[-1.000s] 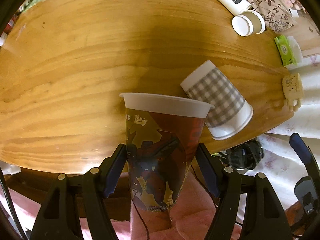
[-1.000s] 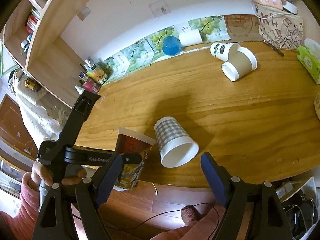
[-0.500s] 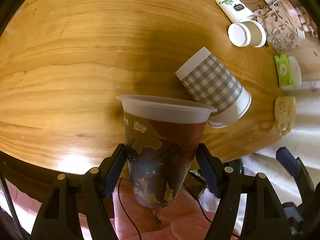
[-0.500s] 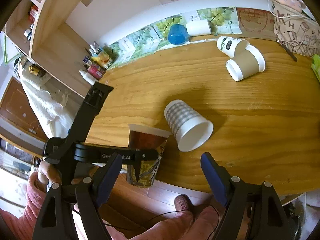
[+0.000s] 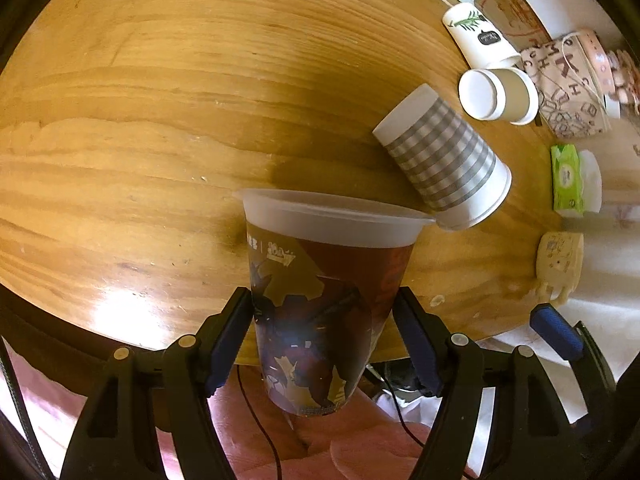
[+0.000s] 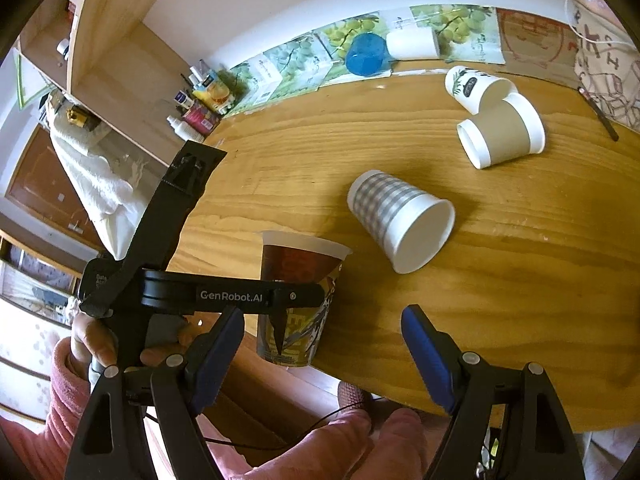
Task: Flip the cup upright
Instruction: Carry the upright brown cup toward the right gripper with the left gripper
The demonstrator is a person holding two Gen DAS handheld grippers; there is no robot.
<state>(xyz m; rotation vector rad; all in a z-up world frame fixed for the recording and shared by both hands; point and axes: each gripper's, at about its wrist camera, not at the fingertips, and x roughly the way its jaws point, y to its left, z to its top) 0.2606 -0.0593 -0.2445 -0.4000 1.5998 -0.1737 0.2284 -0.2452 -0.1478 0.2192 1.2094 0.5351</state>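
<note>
My left gripper (image 5: 324, 332) has its blue-padded fingers (image 5: 228, 336) clamped on the lower body of the printed plastic cup (image 5: 320, 300), one pad on each side. The cup is upright, rim up, held in the air at the near edge of the wooden table (image 5: 160, 120); in the right wrist view its base (image 6: 286, 356) sits below the table edge level, out over the floor side. My right gripper (image 6: 322, 354) is spread wide with nothing between the pads, hovering over the near table edge. A grey checked paper cup (image 6: 396, 220) lies on its side on the table, mouth toward me, just beyond and to the right of the held cup; whether the two rims touch I cannot tell. Further back, a brown-sleeved paper cup (image 6: 504, 136) and a white leaf-print cup (image 6: 472, 86) lie on their sides, touching each other. A green tissue pack (image 5: 566, 178) sits at the table's right end.
</note>
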